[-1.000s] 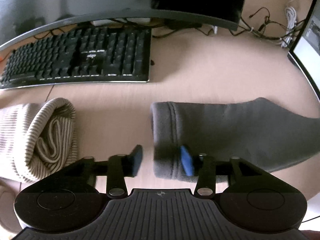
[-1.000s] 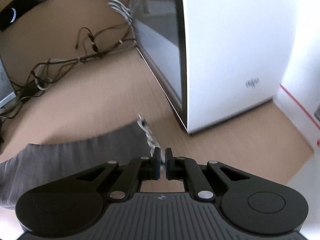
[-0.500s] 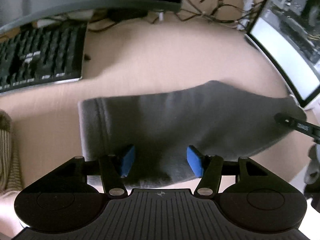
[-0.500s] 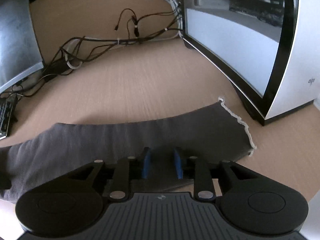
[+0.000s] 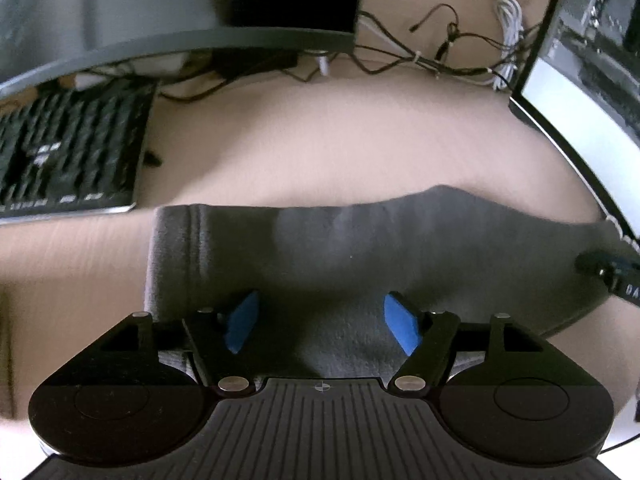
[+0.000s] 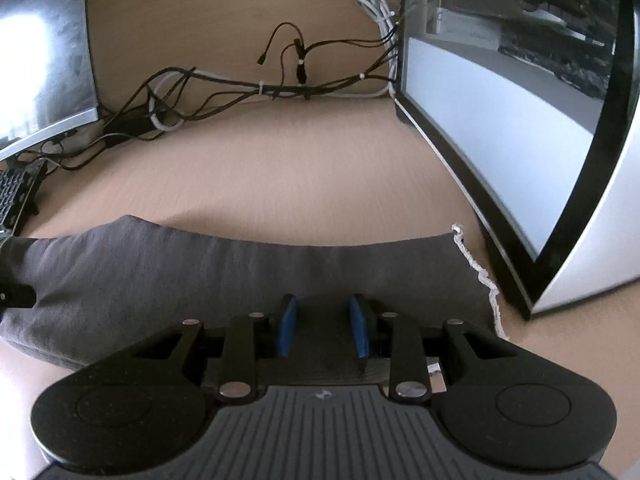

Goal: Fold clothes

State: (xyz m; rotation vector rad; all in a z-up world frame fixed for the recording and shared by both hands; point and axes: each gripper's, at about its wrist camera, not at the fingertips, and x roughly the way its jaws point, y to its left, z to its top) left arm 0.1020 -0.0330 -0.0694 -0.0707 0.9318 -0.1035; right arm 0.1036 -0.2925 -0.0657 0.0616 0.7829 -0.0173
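A dark grey garment (image 5: 360,248) lies flat across the wooden desk, its hemmed end at the left. My left gripper (image 5: 322,322) is open, its blue pads (image 5: 240,322) over the garment's near edge. In the right wrist view the same garment (image 6: 240,268) stretches left to right, with a white drawstring (image 6: 476,272) at its right end. My right gripper (image 6: 323,326) is open over the garment's near edge, holding nothing. The right gripper's tip shows at the right edge of the left wrist view (image 5: 608,272).
A black keyboard (image 5: 68,160) lies at the back left under a curved monitor (image 5: 160,12). A tangle of cables (image 6: 256,88) runs along the back. A white computer case (image 6: 520,140) with a glass side stands close on the right.
My left gripper moved right from the hemmed end to over the garment. My right gripper opened, let go of the drawstring end, and turned left over the garment.
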